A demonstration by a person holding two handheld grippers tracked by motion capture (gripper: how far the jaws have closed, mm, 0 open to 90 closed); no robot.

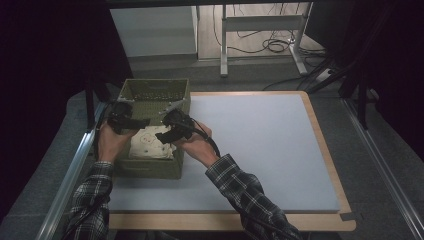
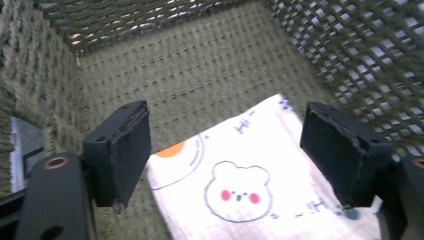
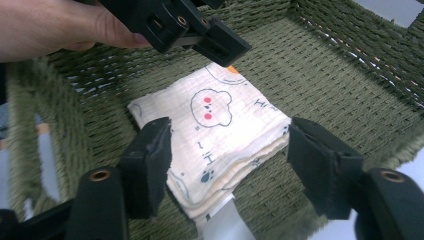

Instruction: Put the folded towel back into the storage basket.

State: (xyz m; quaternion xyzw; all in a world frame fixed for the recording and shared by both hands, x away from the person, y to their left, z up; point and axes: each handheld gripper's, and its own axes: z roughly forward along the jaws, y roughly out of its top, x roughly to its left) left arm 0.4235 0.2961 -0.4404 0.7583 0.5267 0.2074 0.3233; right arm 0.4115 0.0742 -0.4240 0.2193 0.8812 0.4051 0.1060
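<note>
both open claws (image 3: 230, 165) above folded cloth (image 3: 215, 135) in basket (image 3: 320, 65)

I am seeing a pale grey mat (image 1: 260, 150) lying across the wooden table (image 1: 320, 135), its light edge showing around the mat. Beyond the table, 1 white desk frame (image 1: 262, 30) is standing on the floor (black cables (image 1: 272, 45) are trailing beneath it).
</note>
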